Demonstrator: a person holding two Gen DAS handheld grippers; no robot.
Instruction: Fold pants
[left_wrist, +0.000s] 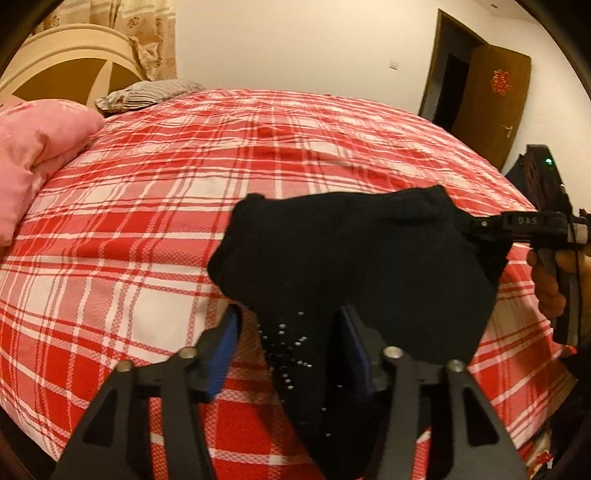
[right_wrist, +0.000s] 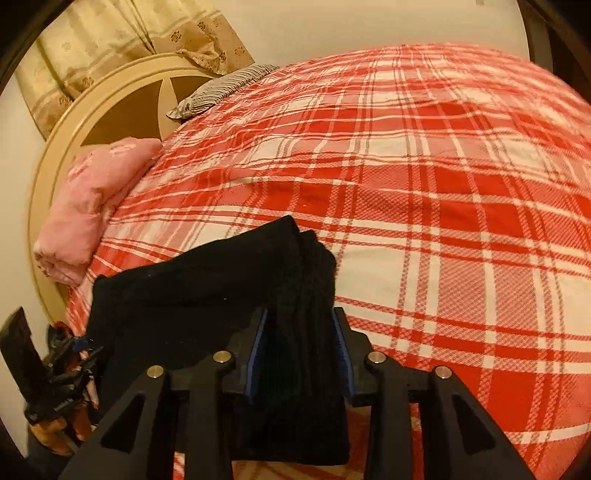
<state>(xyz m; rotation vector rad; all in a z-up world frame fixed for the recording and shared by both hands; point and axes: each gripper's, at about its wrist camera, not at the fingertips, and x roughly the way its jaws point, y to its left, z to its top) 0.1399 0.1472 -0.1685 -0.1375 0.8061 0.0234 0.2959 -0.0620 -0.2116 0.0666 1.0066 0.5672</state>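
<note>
Left wrist view: black pants (left_wrist: 354, 258) hang bunched above the plaid bed (left_wrist: 147, 221); left gripper (left_wrist: 291, 354) fingers stand apart around them, while right gripper (right_wrist: 301, 354) fingers flank a fold, contact unclear.

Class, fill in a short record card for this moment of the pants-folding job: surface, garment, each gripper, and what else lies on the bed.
surface: bed with red and white plaid sheet
garment: black pants, bunched, with small silver studs
left gripper: jaws apart, pants between them, left pad clear of the cloth
right gripper: pants between its blue pads; grip unclear
other items: pink quilt, striped pillow by the headboard
</note>
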